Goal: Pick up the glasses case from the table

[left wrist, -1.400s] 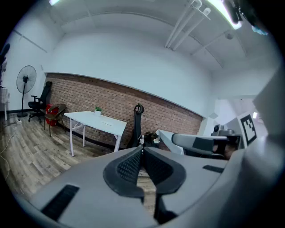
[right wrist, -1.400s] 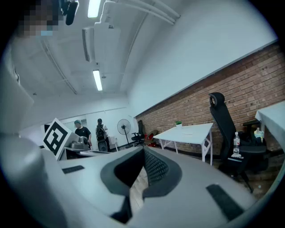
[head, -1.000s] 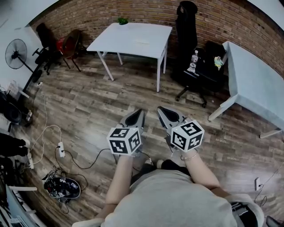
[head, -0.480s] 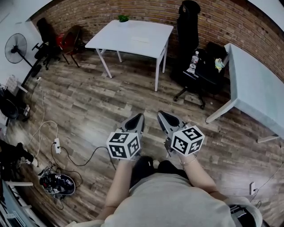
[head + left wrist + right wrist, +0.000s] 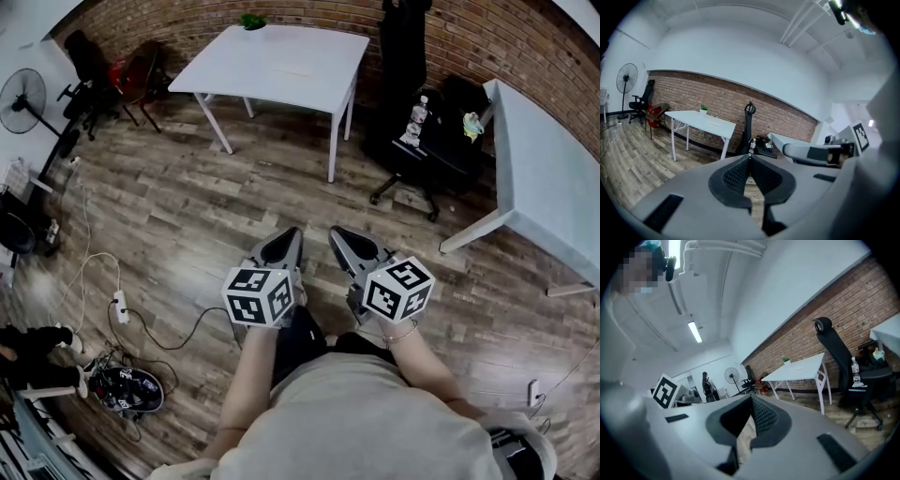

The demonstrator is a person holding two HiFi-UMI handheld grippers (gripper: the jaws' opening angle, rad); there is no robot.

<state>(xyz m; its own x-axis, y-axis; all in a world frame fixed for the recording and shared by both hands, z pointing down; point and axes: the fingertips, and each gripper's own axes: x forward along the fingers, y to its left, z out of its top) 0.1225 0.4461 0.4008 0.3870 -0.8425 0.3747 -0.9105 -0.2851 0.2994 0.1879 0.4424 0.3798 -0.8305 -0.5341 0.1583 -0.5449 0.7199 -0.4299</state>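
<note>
Two grippers, both mine, and neither has anything in it: my left gripper (image 5: 292, 234) and my right gripper (image 5: 337, 232) hang low in the middle of the head view, close to my body and over bare wooden floor (image 5: 187, 216). Each gripper's own view shows its jaws pressed together with nothing between them. By my reckoning the task has hardly begun: the approach, the opening of the jaws, the grasp and the lift are all left to do. The white table (image 5: 253, 70) stands well apart from me at the upper middle of the head view, with a small green plant (image 5: 251, 21) at its far edge. The only other thing on it is a thin pale sliver (image 5: 293, 71). That is probably the glasses case, but it is too small and washed out for me to say so, and it is no clearer in the left gripper view (image 5: 713, 123). A second table (image 5: 544, 187) runs off the right edge of the frame, so part of its top is cut off and could hold something I cannot see. The black chair (image 5: 422, 150) beside it carries a bottle (image 5: 417, 114) and clutter I cannot identify.
</note>
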